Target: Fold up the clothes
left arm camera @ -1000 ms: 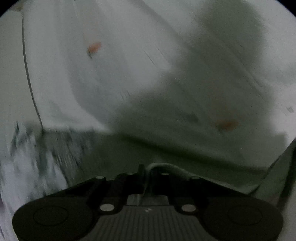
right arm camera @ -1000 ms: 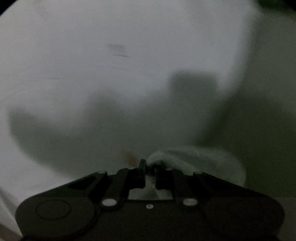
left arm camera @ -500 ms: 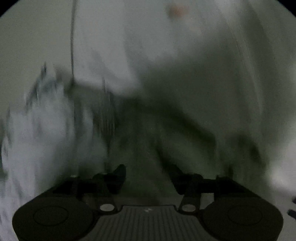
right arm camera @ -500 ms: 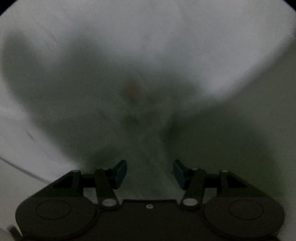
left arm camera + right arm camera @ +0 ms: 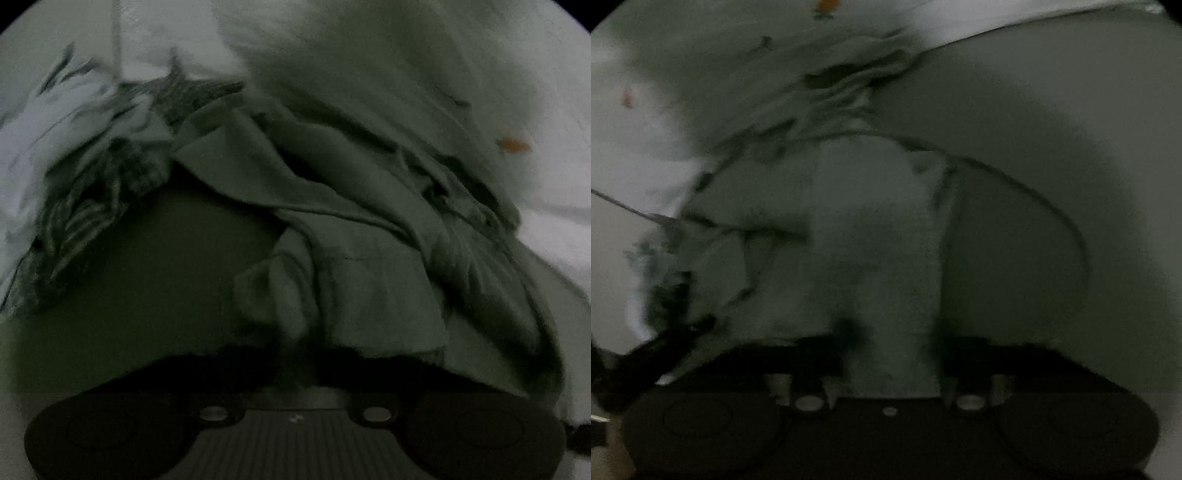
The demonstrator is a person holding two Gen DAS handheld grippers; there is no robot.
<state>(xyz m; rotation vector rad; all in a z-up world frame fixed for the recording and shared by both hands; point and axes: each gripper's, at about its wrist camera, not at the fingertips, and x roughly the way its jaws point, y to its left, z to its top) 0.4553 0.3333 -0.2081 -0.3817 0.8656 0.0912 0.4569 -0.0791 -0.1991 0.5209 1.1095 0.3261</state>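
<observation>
Mostly dim, blurred garment [image 5: 369, 288] over both tools' hidden fingertips.

Everything here lies on a white sheet [image 5: 480, 55], spread flat and dimly lit. It carries small orange printed motifs, scattered well apart: one [image 5: 513, 145] shows out to the right in the left wrist view, blurred to a smear. In the right wrist view, one [image 5: 827, 4] sits at the very top and another, fainter one [image 5: 627, 98] is far to the left. Heavy dark shadow falls across the middle of the sheet [image 5: 646, 129]. Its edge runs as a pale line along the top right of the right wrist view. Beyond that lies a plain grey surface [image 5: 1071, 110], bare and smooth; I cannot tell what it is. A thin dark line [image 5: 116, 37] runs down the sheet at the upper left.
</observation>
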